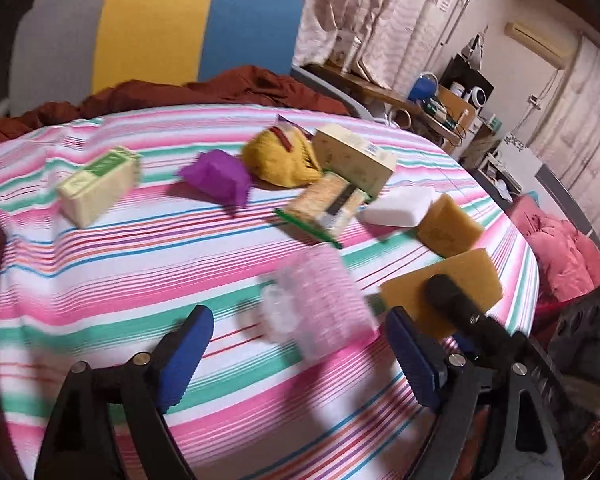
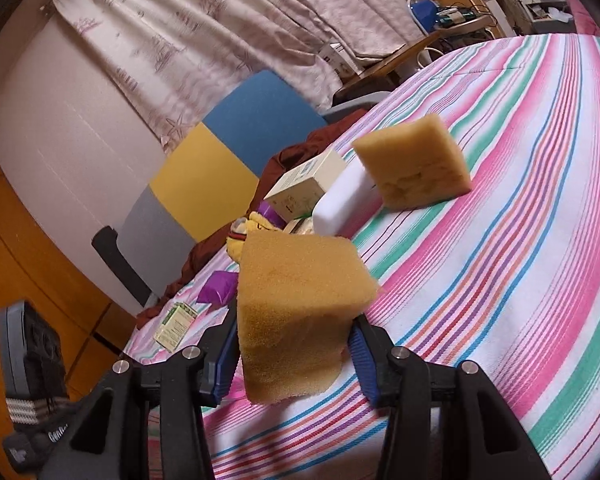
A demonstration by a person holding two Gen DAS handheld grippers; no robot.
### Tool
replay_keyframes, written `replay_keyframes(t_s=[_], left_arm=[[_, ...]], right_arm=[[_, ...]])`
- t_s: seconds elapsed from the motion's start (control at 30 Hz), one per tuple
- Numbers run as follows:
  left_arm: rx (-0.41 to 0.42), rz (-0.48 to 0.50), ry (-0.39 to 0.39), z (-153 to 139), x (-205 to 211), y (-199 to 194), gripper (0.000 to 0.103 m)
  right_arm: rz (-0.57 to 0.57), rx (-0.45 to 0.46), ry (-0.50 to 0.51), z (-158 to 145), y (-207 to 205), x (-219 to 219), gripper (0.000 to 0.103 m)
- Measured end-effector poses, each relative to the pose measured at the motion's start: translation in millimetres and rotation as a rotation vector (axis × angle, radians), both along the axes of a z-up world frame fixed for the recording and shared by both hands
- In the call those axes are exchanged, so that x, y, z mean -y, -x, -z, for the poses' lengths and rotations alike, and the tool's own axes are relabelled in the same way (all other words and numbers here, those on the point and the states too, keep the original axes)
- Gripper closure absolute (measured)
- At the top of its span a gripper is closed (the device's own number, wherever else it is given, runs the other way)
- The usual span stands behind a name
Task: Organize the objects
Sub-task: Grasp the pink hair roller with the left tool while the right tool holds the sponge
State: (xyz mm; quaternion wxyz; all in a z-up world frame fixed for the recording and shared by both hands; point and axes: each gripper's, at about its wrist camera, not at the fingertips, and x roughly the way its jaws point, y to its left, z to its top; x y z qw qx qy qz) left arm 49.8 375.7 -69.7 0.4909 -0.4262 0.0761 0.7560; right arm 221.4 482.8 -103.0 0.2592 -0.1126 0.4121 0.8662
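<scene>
On the bed (image 1: 100, 280) lie two yellow sponges: one (image 1: 450, 226) to the right by the white block, one (image 2: 296, 312) held up near the camera. There is one white block (image 1: 400, 206). Cartons number two: one (image 1: 98, 182) far left, one (image 1: 354, 156) far, mid-right. One purple packet (image 1: 216, 178), one yellow cloth heap (image 1: 280, 158), one green-edged packet (image 1: 326, 208), and one blurred clear pink piece (image 1: 316, 304) complete the count.
</scene>
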Motion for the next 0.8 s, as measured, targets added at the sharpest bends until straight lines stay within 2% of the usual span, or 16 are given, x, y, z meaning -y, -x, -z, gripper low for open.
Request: replay_keyframes(t_s=[0.07,0.1,0.17,0.2,0.37,0.4,0.43,0.47,0.6,0.8], left_arm=[[0.018,-0.027,0.023,2,-9,5,0.017],[0.061,-0.038,0.022,5,-14,9,0.018],[0.118,-0.045,0.021,9,-19,15,0.029],[0.112,-0.057,0.026,9,-20,15,0.031],[-0.038,0.016,0.065,12,-23,-4,0.037],[-0.088,0.022,0.085,13,-24,-9,0.041],[-0.124,0.023,0.099,15,-25,-12,0.056],[-0.137,0.027,0.097,15,-23,-13,0.062],[-0.101,0.015,0.055,14,-11,-9,0.063],[-0.084,-0.058,-0.003,13,25,-10,0.063]], right_arm=[[0.007,-0.013,0.008,1,-3,-2,0.055],[0.012,-0.009,0.004,1,-3,-1,0.055],[0.035,0.001,-0.003,0,-4,2,0.055],[0.051,0.000,-0.004,0,-6,3,0.055],[0.072,-0.006,-0.001,2,-11,2,0.055],[0.070,-0.005,-0.001,2,-11,2,0.054],[0.069,-0.006,0.000,2,-11,2,0.054],[0.068,-0.006,0.001,2,-11,2,0.054],[0.061,0.011,-0.005,2,-10,3,0.054],[0.049,0.045,-0.020,1,-6,4,0.054]])
